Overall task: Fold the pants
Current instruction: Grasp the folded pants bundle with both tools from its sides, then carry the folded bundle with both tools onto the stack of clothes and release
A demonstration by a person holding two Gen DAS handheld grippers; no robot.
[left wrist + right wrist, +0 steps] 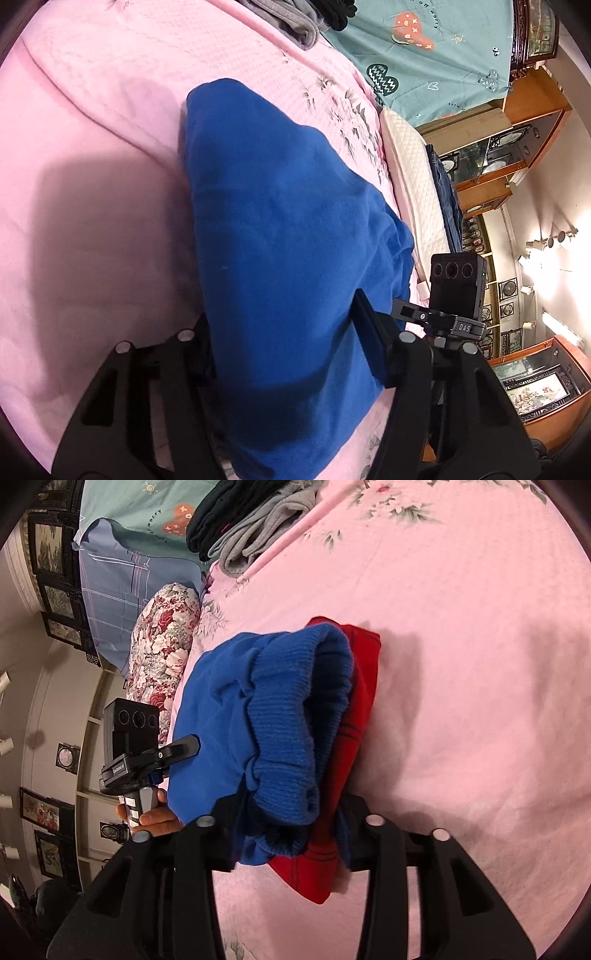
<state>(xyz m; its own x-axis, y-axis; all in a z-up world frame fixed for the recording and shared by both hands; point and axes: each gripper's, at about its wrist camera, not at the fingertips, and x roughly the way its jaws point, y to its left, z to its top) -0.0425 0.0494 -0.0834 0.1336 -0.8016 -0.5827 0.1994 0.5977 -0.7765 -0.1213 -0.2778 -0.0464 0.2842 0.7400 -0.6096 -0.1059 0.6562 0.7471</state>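
Note:
The blue pants [280, 236] lie folded on the pink bedspread [92, 184]. My left gripper [284, 354] is shut on the near end of the blue fabric. In the right wrist view the pants [236, 720] show a ribbed blue waistband [295, 716] and a red part [360, 686] beneath. My right gripper [291, 830] is shut on the bunched waistband and red fabric. The other gripper [147, 753] and the hand holding it show at the left of the right wrist view, and a gripper's camera mount [458, 291] shows at the right of the left wrist view.
Grey [258, 535] and black [225, 506] folded clothes lie at the far end of the bed. A floral pillow [162, 646] and a plaid blue one [118, 576] lie at the bed's side. A white quilted pad [413, 177] and jeans [447, 192] lie along the bed edge.

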